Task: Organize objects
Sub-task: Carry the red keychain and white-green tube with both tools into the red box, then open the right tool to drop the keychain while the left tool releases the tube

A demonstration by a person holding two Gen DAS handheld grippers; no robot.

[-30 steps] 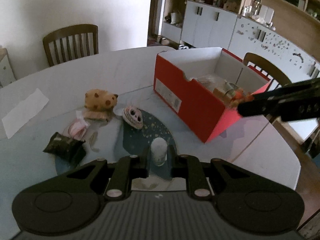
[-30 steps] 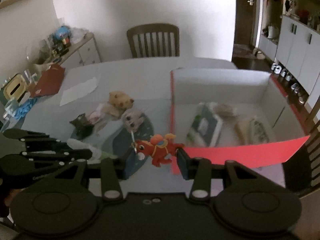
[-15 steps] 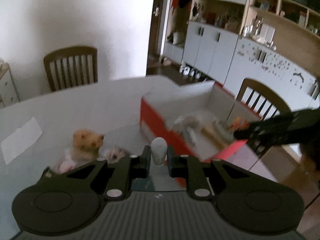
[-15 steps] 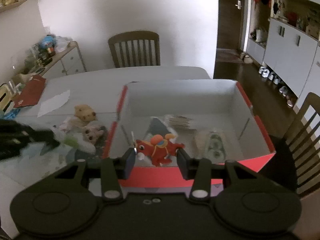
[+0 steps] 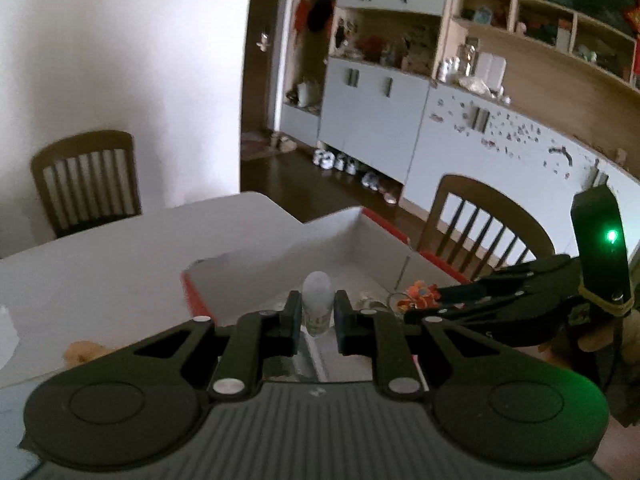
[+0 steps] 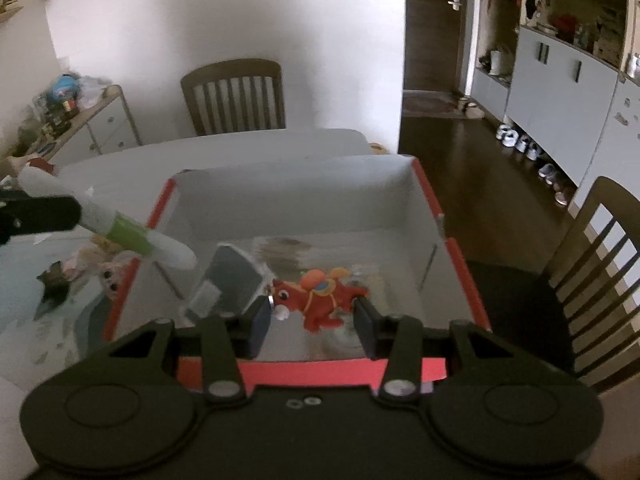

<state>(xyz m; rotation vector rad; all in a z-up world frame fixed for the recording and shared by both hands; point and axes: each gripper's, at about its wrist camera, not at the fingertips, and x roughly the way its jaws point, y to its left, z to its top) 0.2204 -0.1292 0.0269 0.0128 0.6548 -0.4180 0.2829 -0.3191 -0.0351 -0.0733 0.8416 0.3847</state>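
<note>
Right wrist: red toy horse (image 6: 320,300) between jaws.

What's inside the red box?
Inside the red box lie a dark packet and some clear wrapped bits, too blurry to name. The red toy horse and gripper hide part of the floor.

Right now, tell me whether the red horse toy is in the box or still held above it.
Still held. The right gripper clamps the red horse toy between its pads, hanging over the red box's open interior, not resting on the contents.
</note>
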